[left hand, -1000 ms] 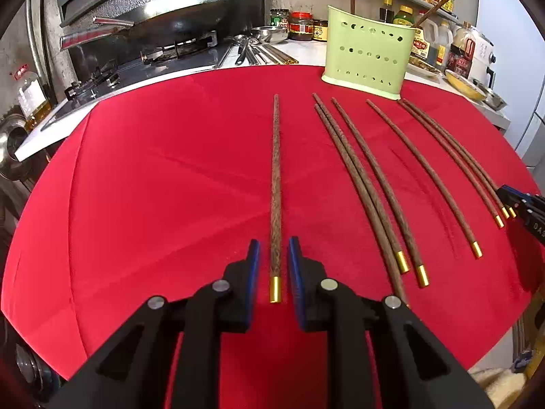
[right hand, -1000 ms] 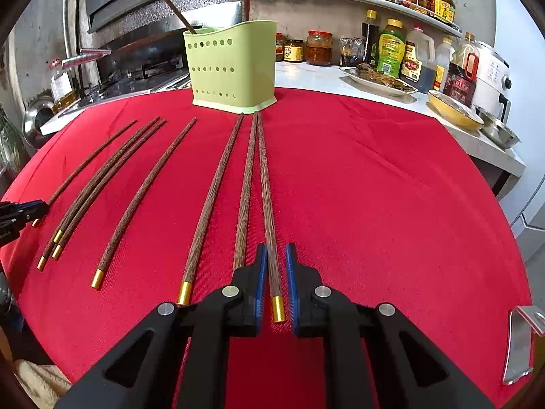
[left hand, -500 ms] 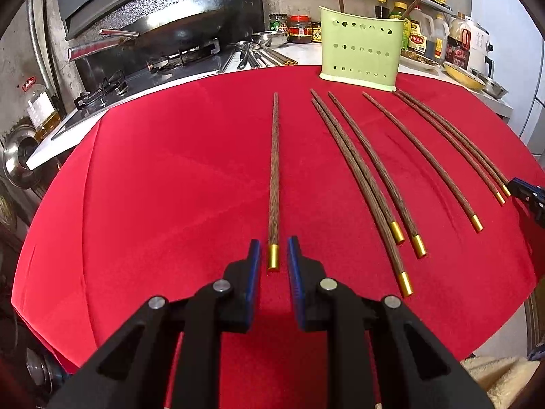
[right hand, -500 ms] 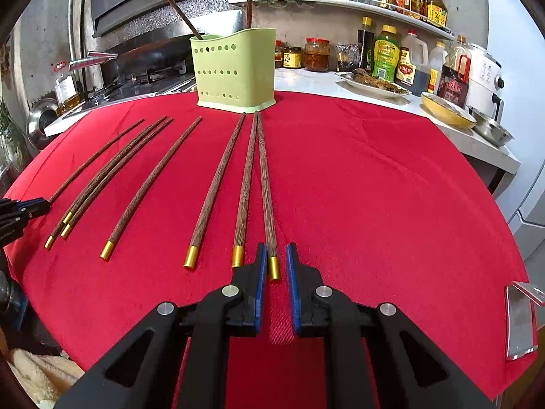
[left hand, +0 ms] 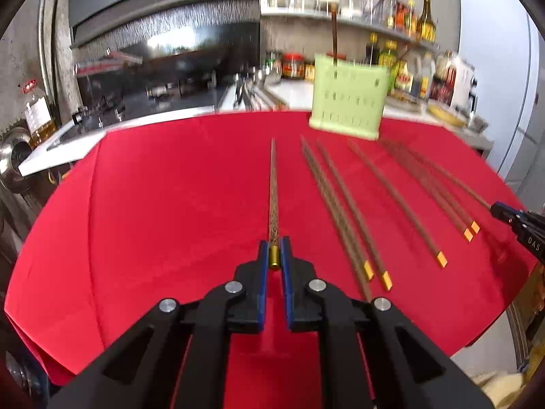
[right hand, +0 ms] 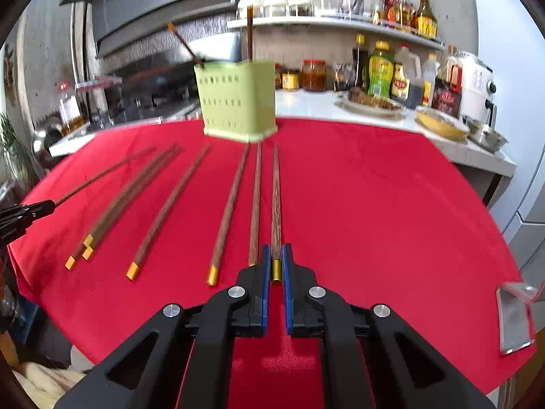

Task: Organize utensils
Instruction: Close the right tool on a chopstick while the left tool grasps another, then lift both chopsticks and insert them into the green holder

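Left gripper (left hand: 274,255): jaws have just closed on the gold-capped end of a dark wooden chopstick (left hand: 273,191), clamping it. Right gripper (right hand: 276,262): likewise just closed on the gold cap of the rightmost wooden chopstick (right hand: 276,201). Each held stick's long axis runs straight ahead from its gripper, tip toward the pale green perforated plastic utensil holder (right hand: 236,105) at the far edge of the red-clothed desk (right hand: 374,204). The right gripper's stick points almost at the holder; the left's passes left of it. Five loose chopsticks lie between them.
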The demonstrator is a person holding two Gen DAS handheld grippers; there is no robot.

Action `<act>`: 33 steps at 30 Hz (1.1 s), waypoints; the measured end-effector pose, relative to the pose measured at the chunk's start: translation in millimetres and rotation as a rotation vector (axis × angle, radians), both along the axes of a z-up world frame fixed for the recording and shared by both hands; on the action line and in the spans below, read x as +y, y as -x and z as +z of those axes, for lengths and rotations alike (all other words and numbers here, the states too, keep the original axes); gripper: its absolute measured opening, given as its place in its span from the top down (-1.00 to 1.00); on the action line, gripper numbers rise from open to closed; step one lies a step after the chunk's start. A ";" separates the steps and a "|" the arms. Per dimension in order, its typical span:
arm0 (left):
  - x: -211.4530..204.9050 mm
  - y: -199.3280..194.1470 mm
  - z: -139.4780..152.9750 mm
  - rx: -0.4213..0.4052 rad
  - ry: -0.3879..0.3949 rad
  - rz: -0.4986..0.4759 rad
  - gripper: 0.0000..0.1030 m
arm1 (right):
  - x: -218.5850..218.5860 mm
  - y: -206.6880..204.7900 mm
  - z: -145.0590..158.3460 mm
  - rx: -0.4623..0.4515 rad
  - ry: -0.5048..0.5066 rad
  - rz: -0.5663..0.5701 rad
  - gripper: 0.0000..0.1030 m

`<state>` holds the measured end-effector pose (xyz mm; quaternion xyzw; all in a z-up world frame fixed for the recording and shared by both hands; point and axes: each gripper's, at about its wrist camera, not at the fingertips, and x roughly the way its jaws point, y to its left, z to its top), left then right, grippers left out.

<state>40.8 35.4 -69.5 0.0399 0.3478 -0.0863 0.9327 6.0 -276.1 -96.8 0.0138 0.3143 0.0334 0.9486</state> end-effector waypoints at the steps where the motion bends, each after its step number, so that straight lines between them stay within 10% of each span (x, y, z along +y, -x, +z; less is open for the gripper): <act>1: 0.7 0.6 8.7 -0.025 0.008 -0.003 0.86 | -0.8 0.9 7.0 -0.014 -0.005 0.001 0.86; 20: -0.7 5.2 142.2 -0.385 0.073 -0.051 0.86 | 3.3 -15.4 150.3 -0.328 0.032 0.034 0.86; 33: -4.7 -14.3 117.0 -0.295 0.053 -0.056 0.86 | 8.9 -49.0 112.3 -0.209 0.048 0.068 0.86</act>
